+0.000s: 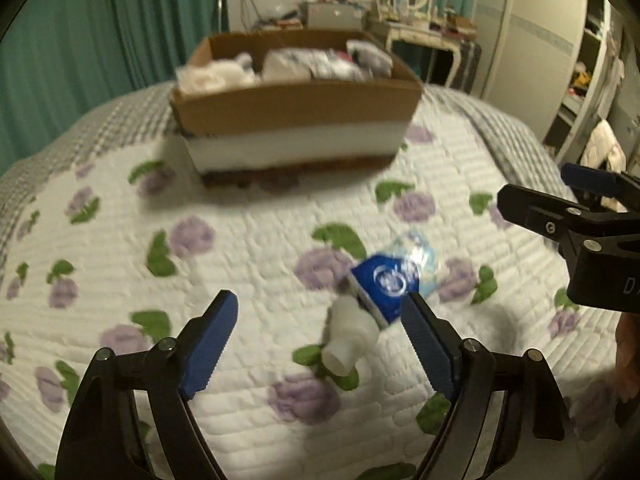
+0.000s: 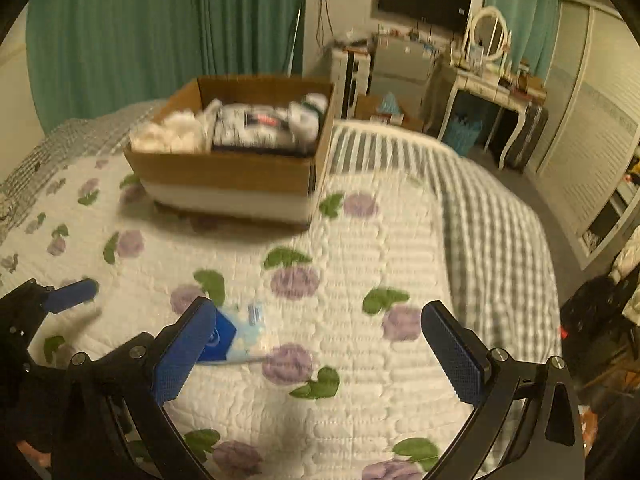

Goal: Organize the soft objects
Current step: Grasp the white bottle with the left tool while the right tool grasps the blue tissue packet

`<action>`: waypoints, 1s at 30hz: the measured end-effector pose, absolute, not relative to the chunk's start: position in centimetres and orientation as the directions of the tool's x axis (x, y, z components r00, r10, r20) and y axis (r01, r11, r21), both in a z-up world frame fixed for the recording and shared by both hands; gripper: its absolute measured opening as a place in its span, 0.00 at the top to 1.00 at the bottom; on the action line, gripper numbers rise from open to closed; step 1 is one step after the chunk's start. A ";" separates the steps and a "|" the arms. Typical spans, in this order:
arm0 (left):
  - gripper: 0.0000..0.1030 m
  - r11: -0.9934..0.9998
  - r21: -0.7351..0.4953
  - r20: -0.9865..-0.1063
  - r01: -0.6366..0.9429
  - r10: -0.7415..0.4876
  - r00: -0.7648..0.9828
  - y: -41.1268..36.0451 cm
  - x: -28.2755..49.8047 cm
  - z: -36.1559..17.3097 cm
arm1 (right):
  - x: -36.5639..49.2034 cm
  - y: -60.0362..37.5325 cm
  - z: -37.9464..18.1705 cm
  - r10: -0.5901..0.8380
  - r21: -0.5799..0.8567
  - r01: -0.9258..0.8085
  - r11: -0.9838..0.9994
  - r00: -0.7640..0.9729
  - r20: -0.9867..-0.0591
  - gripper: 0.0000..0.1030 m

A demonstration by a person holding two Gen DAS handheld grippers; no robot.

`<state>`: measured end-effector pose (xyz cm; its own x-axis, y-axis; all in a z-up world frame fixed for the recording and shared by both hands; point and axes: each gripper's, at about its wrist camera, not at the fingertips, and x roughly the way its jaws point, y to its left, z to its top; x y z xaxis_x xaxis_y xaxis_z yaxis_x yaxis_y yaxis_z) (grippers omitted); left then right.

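Observation:
A blue and white soft packet (image 1: 390,286) lies on the flowered quilt (image 1: 248,248), with a small white roll-like piece (image 1: 350,340) against its near end. My left gripper (image 1: 320,340) is open just above it, the packet near its right finger. The packet also shows in the right wrist view (image 2: 236,338), partly behind the left finger of my open, empty right gripper (image 2: 316,354). A cardboard box (image 1: 296,108) holding several soft white and dark items stands farther back on the bed; it also shows in the right wrist view (image 2: 228,176).
The right gripper's body (image 1: 592,240) shows at the right edge of the left view; the left gripper (image 2: 60,300) at the right view's left edge. Green curtains (image 2: 160,40) hang behind the bed. A dressing table (image 2: 492,76) and wardrobe stand right.

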<state>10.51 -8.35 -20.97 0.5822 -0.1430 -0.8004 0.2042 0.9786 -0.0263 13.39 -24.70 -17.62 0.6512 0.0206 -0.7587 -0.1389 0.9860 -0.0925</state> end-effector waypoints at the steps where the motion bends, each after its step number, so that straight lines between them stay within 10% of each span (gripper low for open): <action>1: 0.19 0.977 -0.031 -0.811 0.209 -0.147 0.566 -8.7 10.6 -21.7 | 13.5 -24.7 -18.3 0.016 -0.098 -0.141 0.985 0.641 -0.767 0.00; 10: 0.39 0.979 -0.025 -0.860 0.204 -0.125 0.495 -9.3 11.3 -26.4 | 14.9 -23.7 -21.4 0.036 -0.087 -0.187 0.978 0.571 -0.820 0.00; 13: 0.71 0.972 -0.058 -0.856 0.226 -0.165 0.490 -8.9 11.4 -26.2 | 15.4 -23.0 -22.2 0.053 -0.074 -0.204 0.976 0.554 -0.831 0.00; 30: 0.73 0.996 -0.049 -0.822 0.073 -0.082 0.563 -1.3 12.3 -22.6 | 17.6 -19.3 -25.7 0.125 -0.016 -0.298 0.955 0.448 -0.885 0.00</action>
